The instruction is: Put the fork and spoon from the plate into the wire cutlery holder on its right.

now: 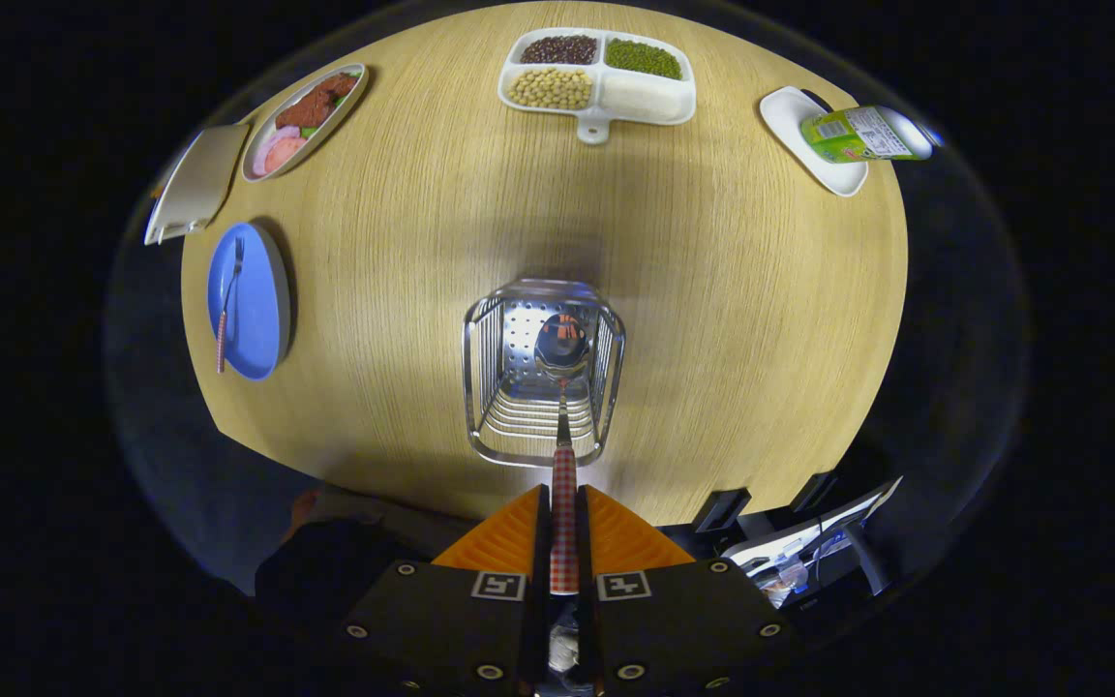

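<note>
Plainly the jaws pinched the spoon by its checked handle, bowl down inside the holder; light, stiff, slippery steel. Fork lay on the plate.

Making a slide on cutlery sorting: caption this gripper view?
Gripper shut on the spoon, its bowl inside the wire holder; the fork waits on the blue plate.

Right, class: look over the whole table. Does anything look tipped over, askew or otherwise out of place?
Yes: the green can lies on its side across a small white dish at the table's far right. The rest looks orderly: fork on the blue plate, gripper shut on the spoon over the holder.
</note>
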Tool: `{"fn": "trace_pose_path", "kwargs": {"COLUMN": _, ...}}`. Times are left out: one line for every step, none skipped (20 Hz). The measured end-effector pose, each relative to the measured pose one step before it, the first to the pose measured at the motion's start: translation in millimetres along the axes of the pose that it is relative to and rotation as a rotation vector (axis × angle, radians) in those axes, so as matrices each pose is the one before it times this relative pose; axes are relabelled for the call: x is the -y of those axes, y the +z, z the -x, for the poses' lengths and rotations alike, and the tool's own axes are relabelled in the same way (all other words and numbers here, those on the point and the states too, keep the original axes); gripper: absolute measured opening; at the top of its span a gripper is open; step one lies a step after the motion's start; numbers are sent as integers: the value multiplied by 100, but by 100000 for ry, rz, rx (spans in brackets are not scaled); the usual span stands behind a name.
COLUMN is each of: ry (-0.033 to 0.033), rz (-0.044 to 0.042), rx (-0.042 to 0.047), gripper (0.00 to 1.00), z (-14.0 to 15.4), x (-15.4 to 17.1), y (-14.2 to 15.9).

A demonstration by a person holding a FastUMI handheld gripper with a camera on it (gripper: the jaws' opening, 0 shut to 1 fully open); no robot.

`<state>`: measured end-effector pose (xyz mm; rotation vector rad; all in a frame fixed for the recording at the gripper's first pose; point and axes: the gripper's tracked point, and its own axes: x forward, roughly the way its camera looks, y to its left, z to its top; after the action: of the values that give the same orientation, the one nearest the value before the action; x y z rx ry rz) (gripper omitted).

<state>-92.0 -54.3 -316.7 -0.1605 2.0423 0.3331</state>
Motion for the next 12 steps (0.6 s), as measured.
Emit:
{"fn": "trace_pose_path", "kwargs": {"ry": 1004, "rz": -691, "rx": 2683, "gripper": 13, "z": 532, "x": -140, "y": 515}}
{"fn": "trace_pose_path", "kwargs": {"ry": 921, "rz": -413, "rx": 2915, "gripper": 14, "z": 544, "x": -286, "y": 399}}
{"fn": "trace_pose_path", "kwargs": {"ry": 404, "rz": -275, "rx": 2837, "gripper": 13, "z": 508, "x": -46, "y": 559}}
{"fn": "trace_pose_path", "kwargs": {"ry": -31, "rz": -752, "rx": 2719, "gripper": 14, "z": 487, "x": -51, "y": 248}}
{"fn": "trace_pose_path", "kwargs": {"ry": 292, "rz": -903, "rx": 2932, "gripper": 14, "z": 560, "x": -197, "y": 155}}
{"fn": "trace_pose_path", "kwargs": {"ry": 604, "rz": -840, "rx": 2863, "gripper": 14, "z": 255, "x": -251, "y": 174}}
{"fn": "trace_pose_path", "kwargs": {"ry": -124, "rz": -169, "rx": 3130, "gripper": 16, "z": 632, "x": -255, "y": 267}}
{"fn": "trace_pose_path", "kwargs": {"ry": 791, "rz": -183, "rx": 3291, "gripper": 17, "z": 567, "x": -340, "y": 337}}
{"fn": "trace_pose_path", "kwargs": {"ry": 1077, "rz": -615, "rx": 2718, "gripper": 22, "z": 225, "x": -653, "y": -23}}
{"fn": "trace_pose_path", "kwargs": {"ry": 1756, "rz": -1075, "rx": 2420, "gripper": 25, "z": 371, "x": -733, "y": 190}}
{"fn": "trace_pose_path", "kwargs": {"ry": 1426, "rz": -1467, "rx": 2056, "gripper": 36, "z": 286, "x": -793, "y": 28}}
{"fn": "trace_pose_path", "kwargs": {"ry": 973, "rz": -831, "rx": 2165, "gripper": 42, "z": 222, "x": -713, "y": 259}}
